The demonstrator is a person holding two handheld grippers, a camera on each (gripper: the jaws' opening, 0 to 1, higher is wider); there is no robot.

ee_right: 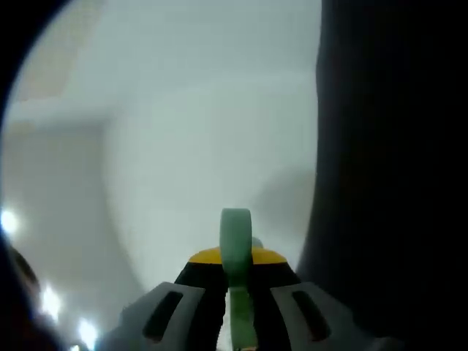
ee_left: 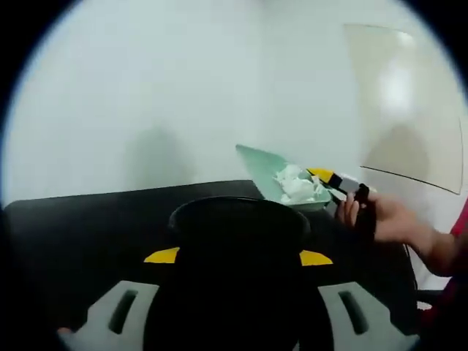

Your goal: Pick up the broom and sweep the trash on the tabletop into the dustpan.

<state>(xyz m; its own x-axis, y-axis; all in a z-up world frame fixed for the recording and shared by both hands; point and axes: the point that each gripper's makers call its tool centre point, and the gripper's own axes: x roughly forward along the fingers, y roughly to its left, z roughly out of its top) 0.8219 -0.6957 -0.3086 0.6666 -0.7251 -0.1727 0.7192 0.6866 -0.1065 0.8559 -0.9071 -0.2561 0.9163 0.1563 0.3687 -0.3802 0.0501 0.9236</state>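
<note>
Dustpan [ee_left: 272, 172], lifted above the tabletop [ee_left: 95, 219] and full of trash [ee_left: 298, 186], is clamped in the right tongs [ee_right: 235, 307]; left tongs [ee_left: 238, 322] grip something black.

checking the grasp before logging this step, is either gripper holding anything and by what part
The right gripper is shut on the green dustpan by its handle, the pan lifted with white trash in it. The left gripper holds a dark object; which part cannot be told.

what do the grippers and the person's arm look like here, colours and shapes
Left gripper: pale grey fingers with dark oblong slots, yellow tabs and a rounded black body behind. Right gripper has the same grey slotted fingers and yellow-and-black parts. The person's hand is bare, with a red sleeve.
</note>
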